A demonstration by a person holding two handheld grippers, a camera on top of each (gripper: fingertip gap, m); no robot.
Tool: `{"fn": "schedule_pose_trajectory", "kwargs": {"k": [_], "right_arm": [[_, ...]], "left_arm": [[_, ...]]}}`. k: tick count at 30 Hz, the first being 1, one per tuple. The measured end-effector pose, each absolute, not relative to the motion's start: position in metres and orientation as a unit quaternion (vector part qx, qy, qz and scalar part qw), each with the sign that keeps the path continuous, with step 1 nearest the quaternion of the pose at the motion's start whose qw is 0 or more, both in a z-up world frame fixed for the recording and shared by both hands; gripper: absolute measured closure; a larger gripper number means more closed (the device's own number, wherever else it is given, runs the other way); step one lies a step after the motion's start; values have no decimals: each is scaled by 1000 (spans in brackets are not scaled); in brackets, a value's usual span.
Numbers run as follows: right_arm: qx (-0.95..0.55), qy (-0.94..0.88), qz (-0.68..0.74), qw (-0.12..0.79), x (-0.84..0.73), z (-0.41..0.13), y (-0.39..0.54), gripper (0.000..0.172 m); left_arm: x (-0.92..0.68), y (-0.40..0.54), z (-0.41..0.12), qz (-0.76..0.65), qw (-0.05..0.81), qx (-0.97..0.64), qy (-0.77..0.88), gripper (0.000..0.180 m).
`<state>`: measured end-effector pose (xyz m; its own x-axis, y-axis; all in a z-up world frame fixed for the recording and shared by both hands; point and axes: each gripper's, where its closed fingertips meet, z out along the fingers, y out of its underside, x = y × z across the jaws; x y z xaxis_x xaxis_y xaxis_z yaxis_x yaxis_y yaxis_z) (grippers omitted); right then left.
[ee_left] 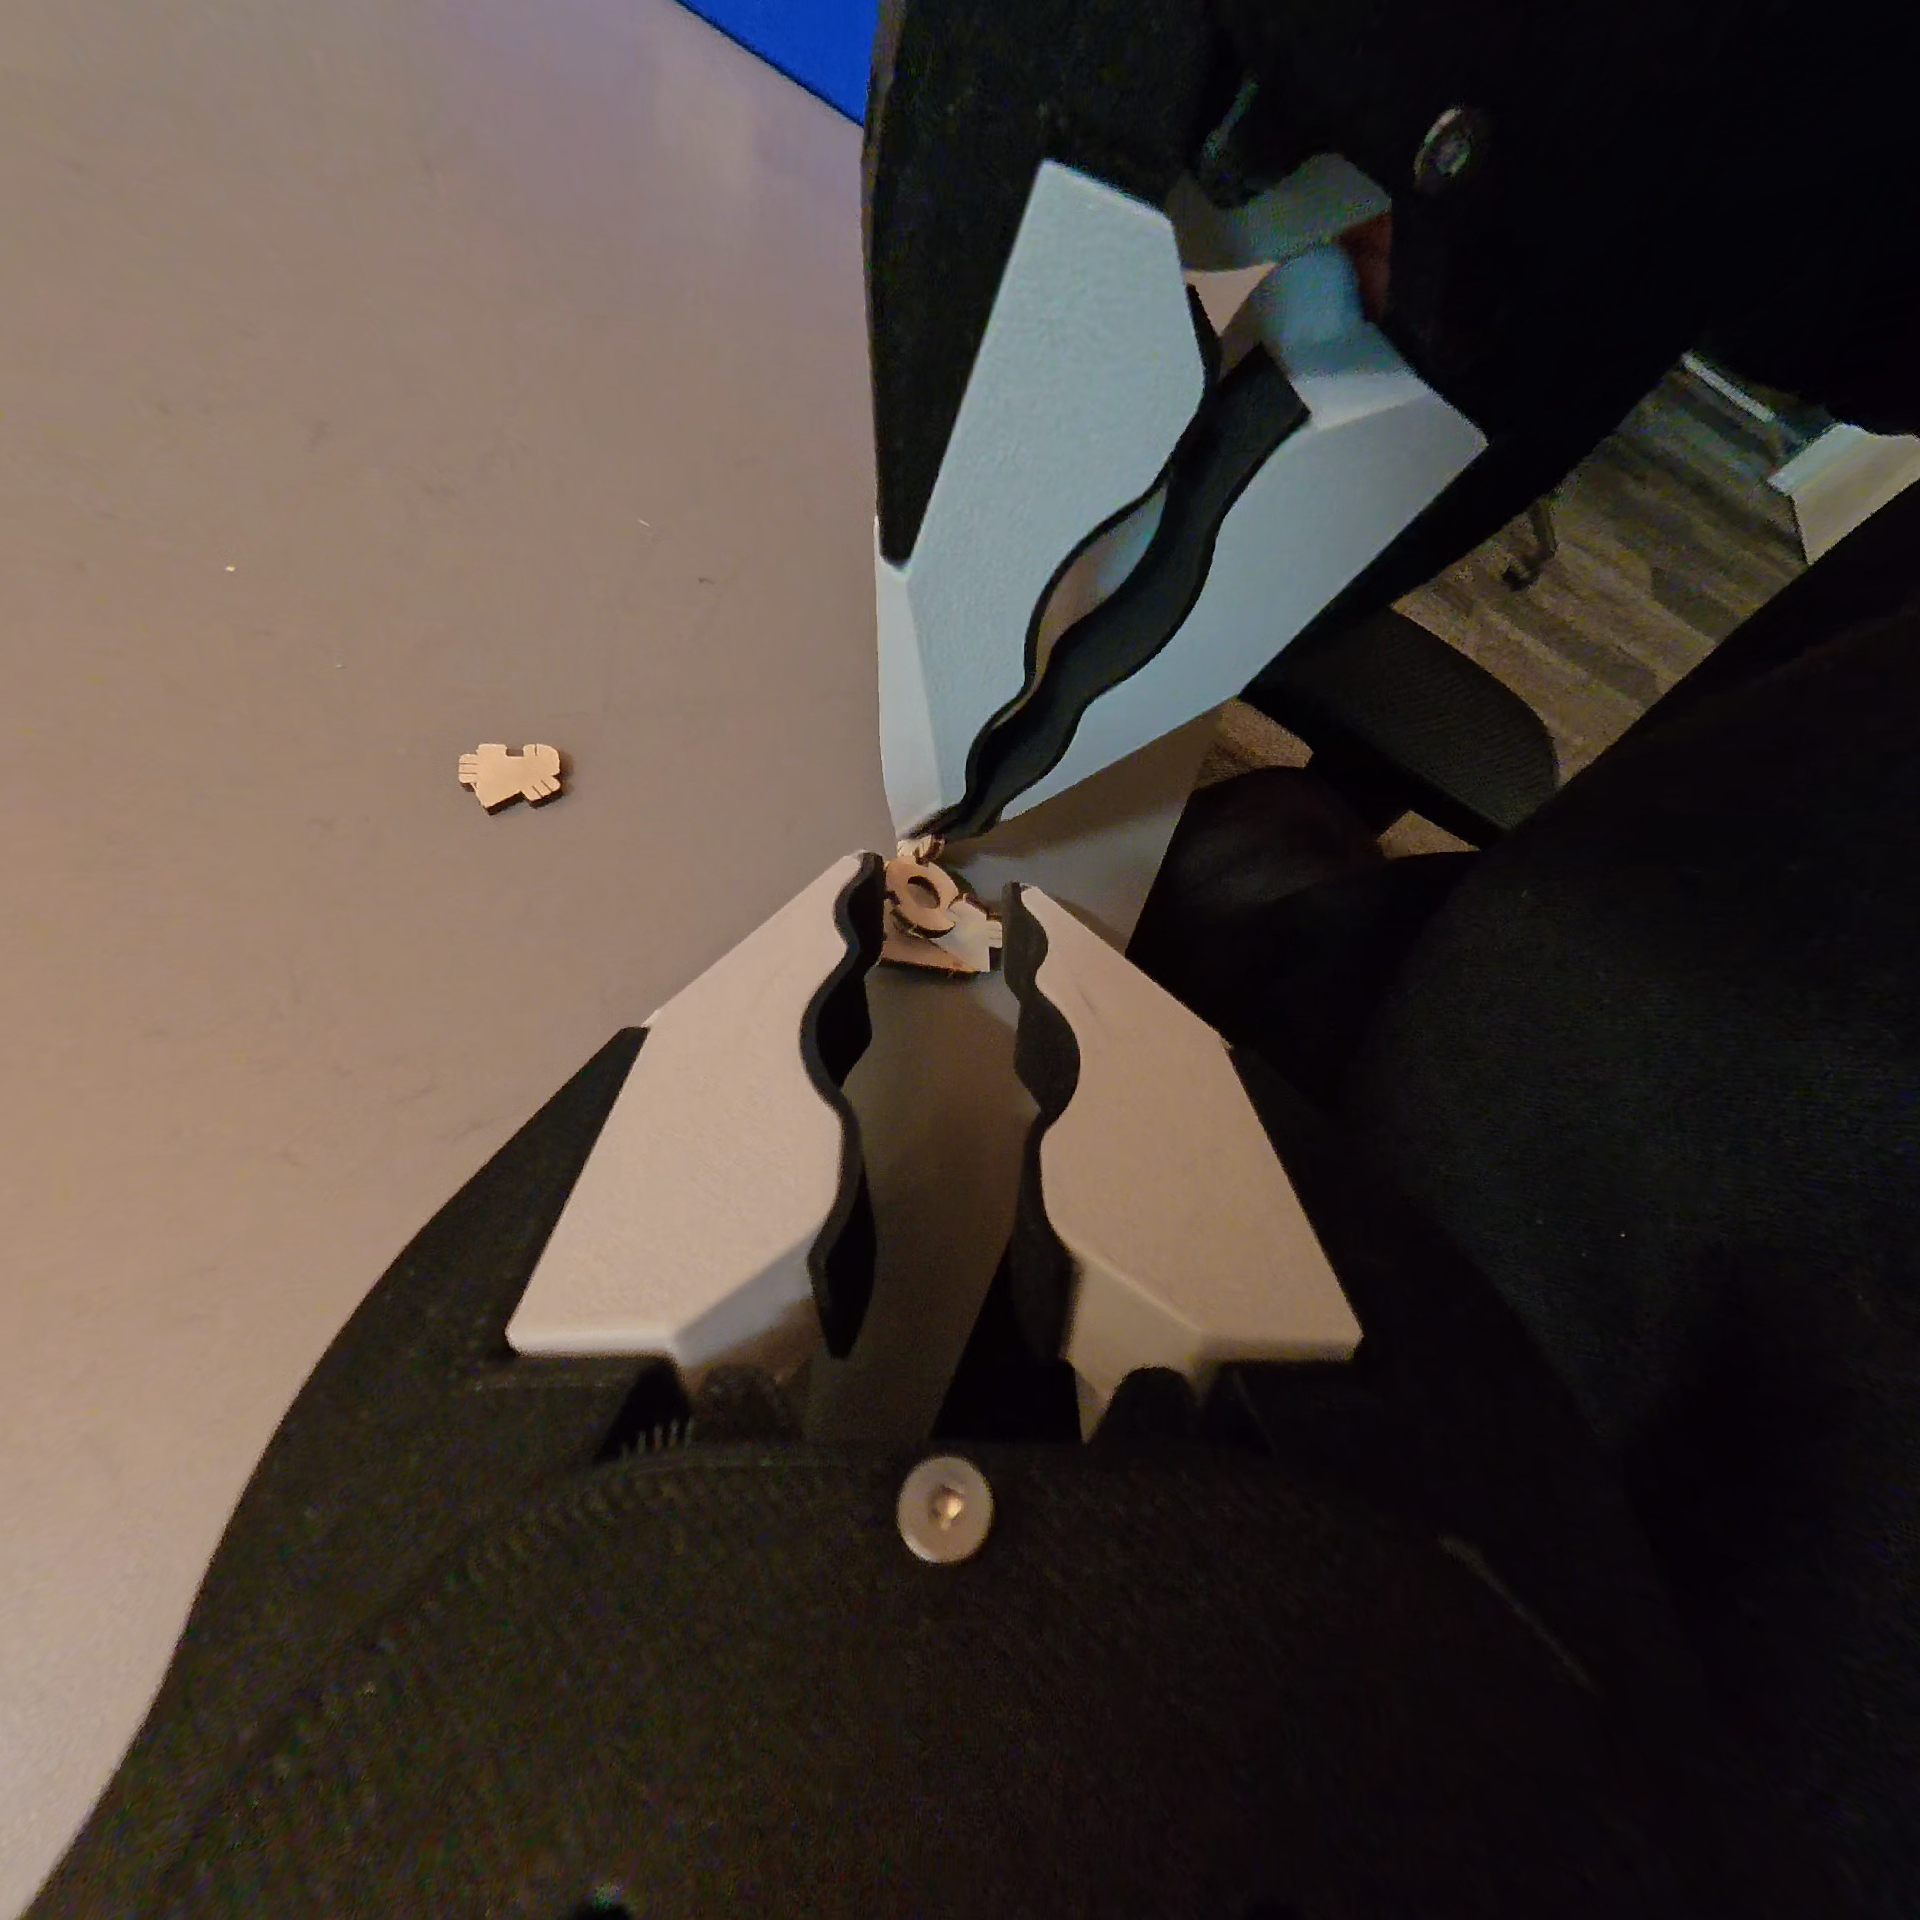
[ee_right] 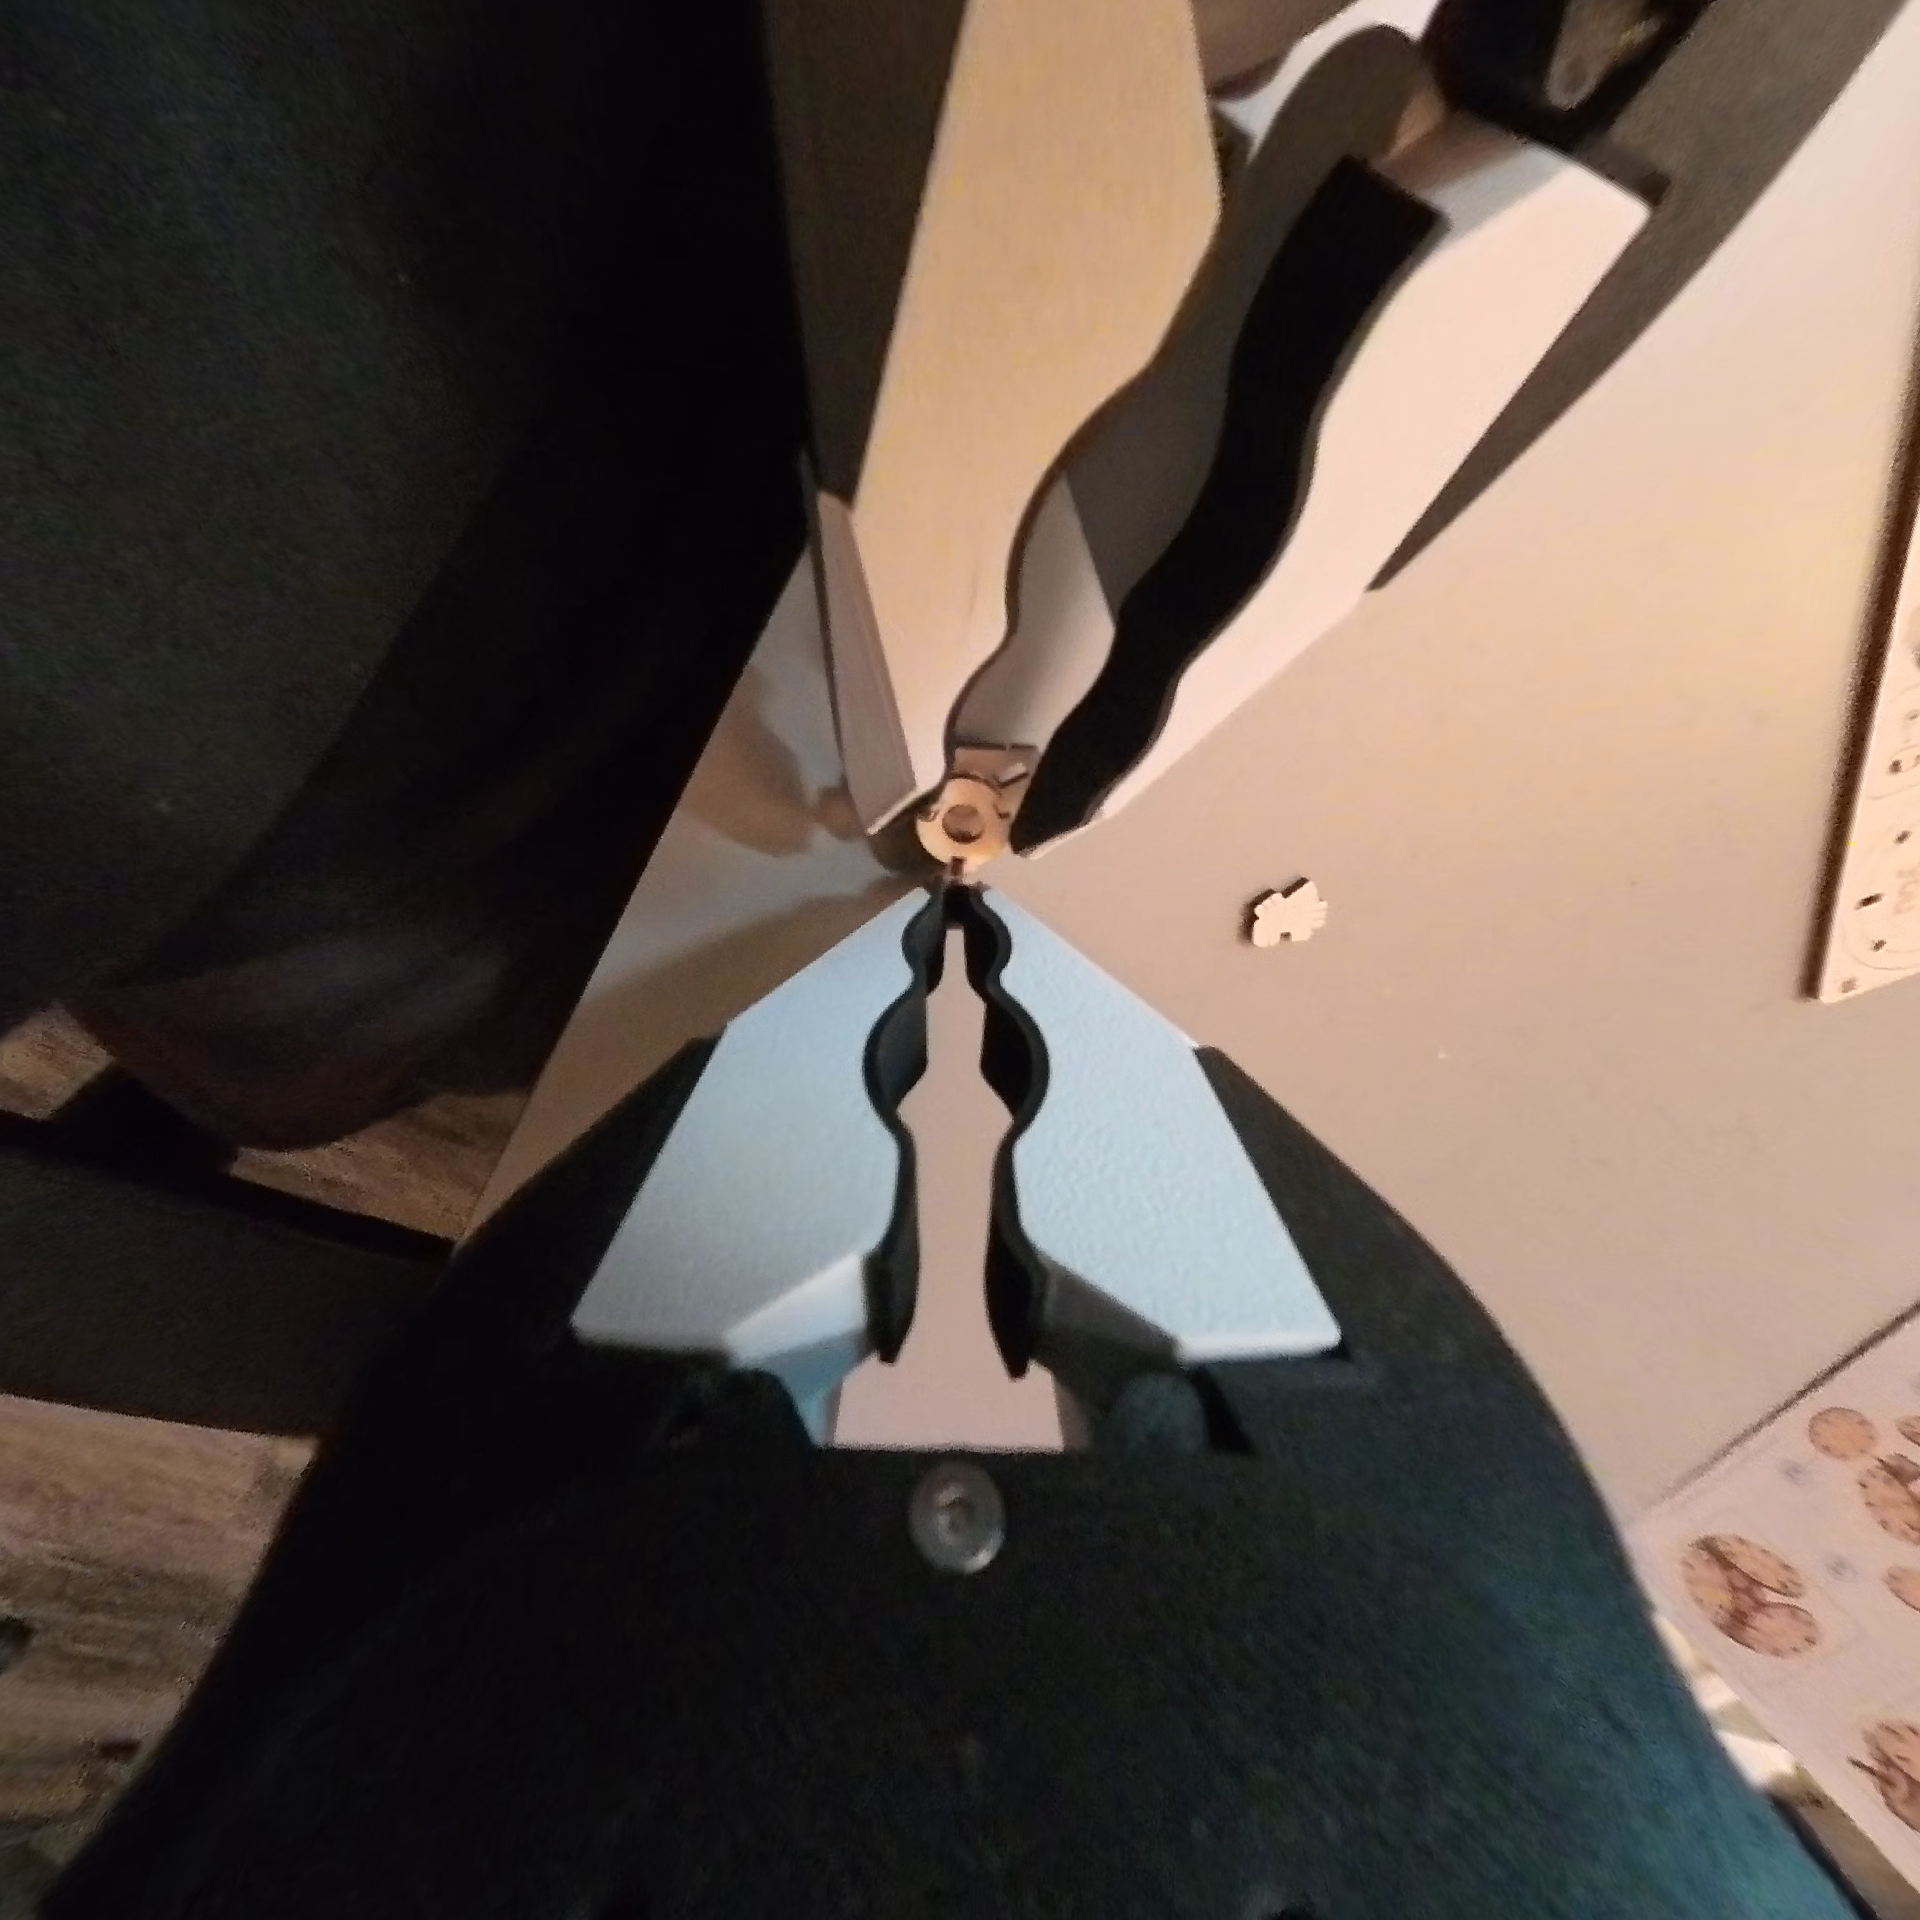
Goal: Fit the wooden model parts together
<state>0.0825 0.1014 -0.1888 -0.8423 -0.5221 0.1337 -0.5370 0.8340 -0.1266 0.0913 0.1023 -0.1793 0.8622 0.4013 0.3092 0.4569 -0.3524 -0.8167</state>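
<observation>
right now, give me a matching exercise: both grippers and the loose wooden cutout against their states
Things:
1. left gripper
2. right gripper
3. loose wooden cutout

States:
a. lying alone on the grey table
b. fingertips closed together
c. gripping a wooden ring piece

Pairs: 1-c, 2-b, 3-a

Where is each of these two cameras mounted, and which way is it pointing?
Left wrist view: rides on the left gripper, looking along its fingers down at the grey table; a small wooden assembly sits between its tips, the right gripper opposite.
Right wrist view: rides on the right gripper, tips shut, facing the left gripper.
Shared: both grippers, the assembly, the loose wooden piece.
</observation>
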Motion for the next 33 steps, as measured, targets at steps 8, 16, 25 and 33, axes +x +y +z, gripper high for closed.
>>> {"fn": "schedule_pose_trajectory", "kwargs": {"k": [8, 16, 25, 33], "right_arm": [[251, -957, 143, -1, 85, -188, 99, 171], [262, -947, 184, 25, 87, -185, 92, 171], [231, -949, 212, 23, 82, -190, 100, 171], [190, -959, 207, 17, 76, -196, 113, 159]], "left_arm": [[92, 102, -180, -49, 503, -819, -272, 162], [91, 101, -181, -65, 500, -816, -283, 162], [90, 101, -181, -70, 499, -814, -287, 162], [90, 101, -181, -81, 500, -812, -290, 162]]}}
